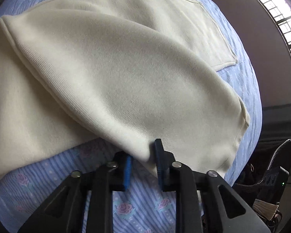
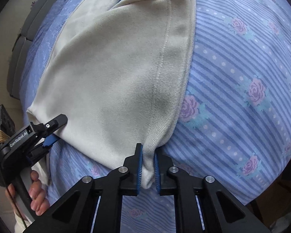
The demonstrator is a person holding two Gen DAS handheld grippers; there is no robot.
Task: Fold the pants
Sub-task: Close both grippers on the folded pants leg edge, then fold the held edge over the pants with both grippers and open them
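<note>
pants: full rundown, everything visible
The pants are cream, soft brushed knit with fine ribbing and stitched hems, lying folded over themselves on the blue striped rose-print bedsheet. The left gripper pinches one near corner, the right gripper the other; a patch pocket shows on the lower layer.

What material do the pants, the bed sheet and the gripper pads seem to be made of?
Pants: cream fabric, matte, likely a soft brushed cotton knit; fine ribs and a light nap show. Sheet: thin woven cloth, probably cotton, printed with stripes, dots and roses. Pads: blue, ridged, seemingly rubber or soft plastic, on black plastic-looking fingers.
</note>
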